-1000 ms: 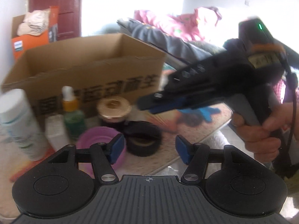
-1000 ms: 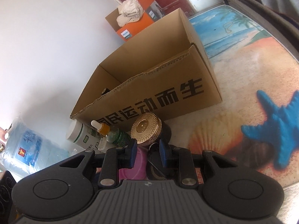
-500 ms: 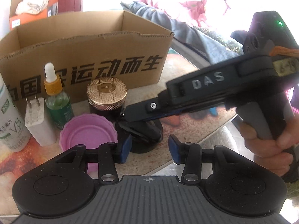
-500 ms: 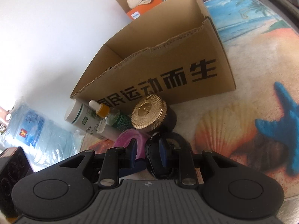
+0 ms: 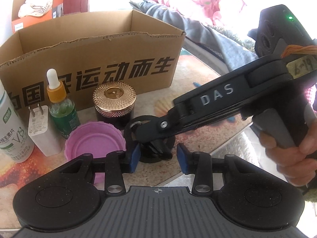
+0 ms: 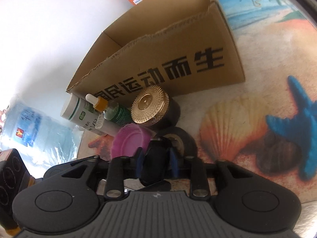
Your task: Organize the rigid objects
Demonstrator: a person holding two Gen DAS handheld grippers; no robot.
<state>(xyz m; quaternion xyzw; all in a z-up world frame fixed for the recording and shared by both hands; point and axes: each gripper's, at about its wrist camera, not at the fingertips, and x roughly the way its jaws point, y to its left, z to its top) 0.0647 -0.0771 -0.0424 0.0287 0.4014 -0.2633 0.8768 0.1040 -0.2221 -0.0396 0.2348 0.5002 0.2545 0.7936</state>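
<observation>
A black tape roll [image 5: 170, 139] [image 6: 186, 140] lies on the mat in front of a cardboard box [image 5: 89, 59] [image 6: 168, 45]. A black key fob [image 6: 155, 164] with a metal ring [image 5: 137, 123] rests against the roll. It lies between the pads of my right gripper [image 6: 156, 157] [image 5: 156, 147], whose jaws are opening. My left gripper [image 5: 158, 157] hovers just short of the roll. Its jaws are closing, with the pads either side of the roll and of the right fingertips, touching neither. Beside the roll are a pink lid [image 5: 93, 138], a gold-lidded jar [image 5: 115, 97] and a green dropper bottle [image 5: 61, 107].
A white charger plug [image 5: 41, 130] and a white bottle [image 5: 11, 130] stand at the left. A water jug [image 6: 35, 130] lies by the wall. An orange box [image 5: 33, 19] sits behind the carton, bedding [image 5: 198, 25] to the right. A person's hand [image 5: 293, 158] holds the right gripper.
My left gripper has come closer and lower toward the tape roll and its jaws have narrowed. The right gripper has dipped onto the roll and its jaws have widened around the fob.
</observation>
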